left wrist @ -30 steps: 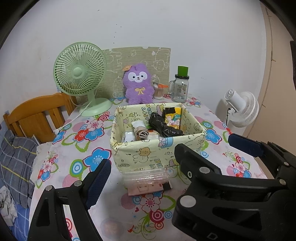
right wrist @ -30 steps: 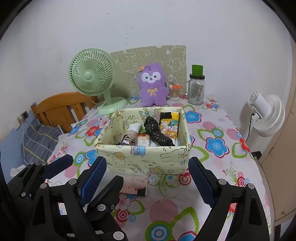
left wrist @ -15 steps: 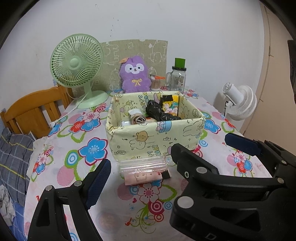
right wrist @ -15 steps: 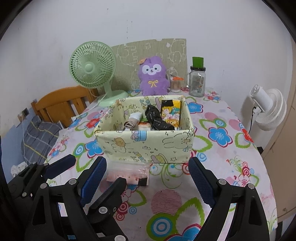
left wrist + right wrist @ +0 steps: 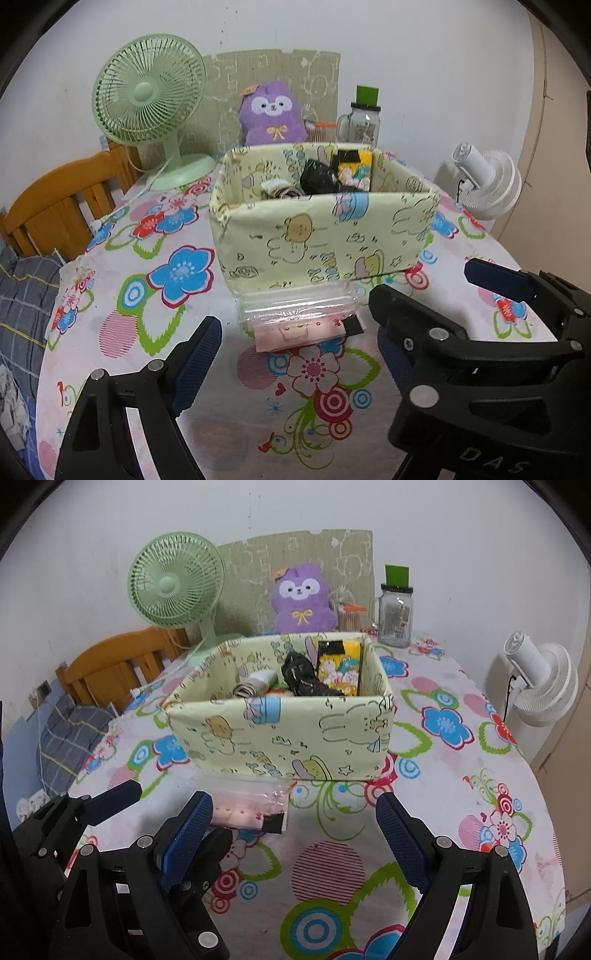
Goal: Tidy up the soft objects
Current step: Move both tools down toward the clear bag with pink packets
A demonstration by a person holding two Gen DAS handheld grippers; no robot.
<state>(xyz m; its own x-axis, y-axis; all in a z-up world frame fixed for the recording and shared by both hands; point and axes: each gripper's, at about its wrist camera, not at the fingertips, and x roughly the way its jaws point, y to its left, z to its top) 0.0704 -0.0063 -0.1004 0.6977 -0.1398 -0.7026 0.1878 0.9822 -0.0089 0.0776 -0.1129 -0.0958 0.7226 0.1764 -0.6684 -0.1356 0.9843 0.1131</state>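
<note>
Left wrist view: my left gripper (image 5: 295, 365) hangs low over the counter (image 5: 122, 332) near its front edge, fingers apart and holding nothing. Between them, ahead, a clear packet (image 5: 301, 319) lies flat, touching the near wall of the fabric bin (image 5: 321, 240). Open cloth runs toward the left edge.

Right wrist view: my right gripper (image 5: 293, 843) also hangs with fingers apart, empty. The packet (image 5: 249, 805) sits just beyond my left-side finger (image 5: 186, 840). The bin (image 5: 284, 734) fills the middle, rolled socks (image 5: 245, 690) inside; bare cloth stretches to the right edge.
</note>
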